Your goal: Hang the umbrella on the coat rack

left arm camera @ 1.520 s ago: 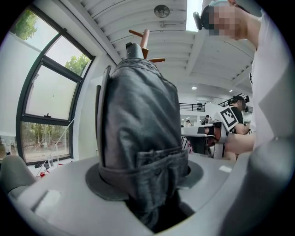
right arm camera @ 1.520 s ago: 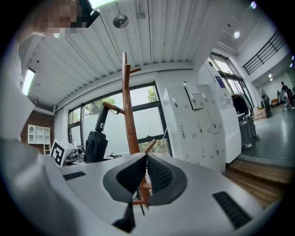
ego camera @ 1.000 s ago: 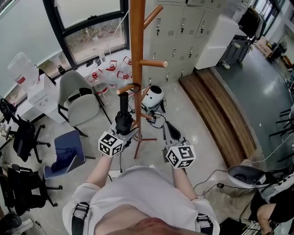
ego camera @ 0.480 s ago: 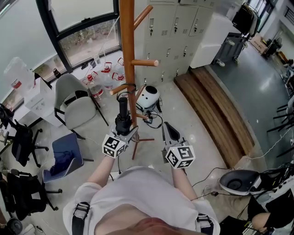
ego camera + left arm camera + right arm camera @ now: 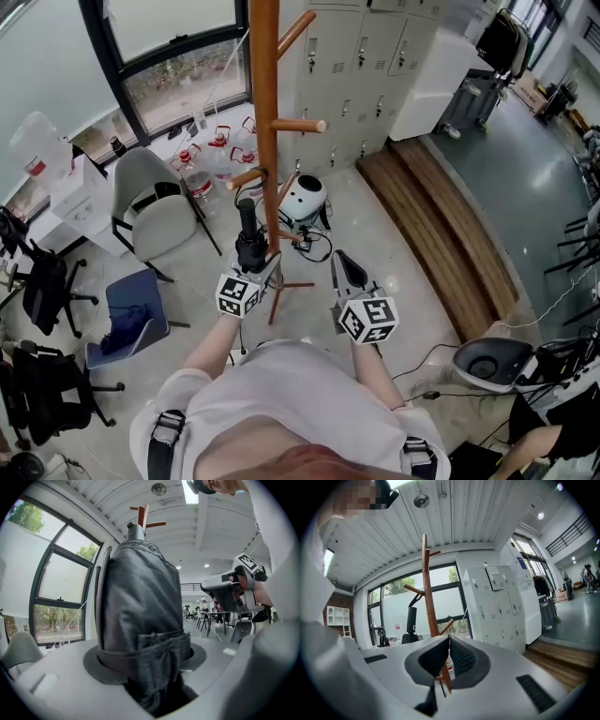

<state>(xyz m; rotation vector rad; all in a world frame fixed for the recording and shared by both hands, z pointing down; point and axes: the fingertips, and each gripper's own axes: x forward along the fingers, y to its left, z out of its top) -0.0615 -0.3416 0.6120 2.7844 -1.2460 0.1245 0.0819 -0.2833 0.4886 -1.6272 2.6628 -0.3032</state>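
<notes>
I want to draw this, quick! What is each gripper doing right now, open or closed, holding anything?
Left gripper: closed on the umbrella.
Right gripper: closed, holding nothing.

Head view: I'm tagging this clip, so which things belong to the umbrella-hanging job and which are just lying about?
Job: umbrella, gripped by the left gripper; coat rack; right gripper, shut and empty.
Lying about: grey chair, clear jugs, white rounded object, lockers, blue chair.
</notes>
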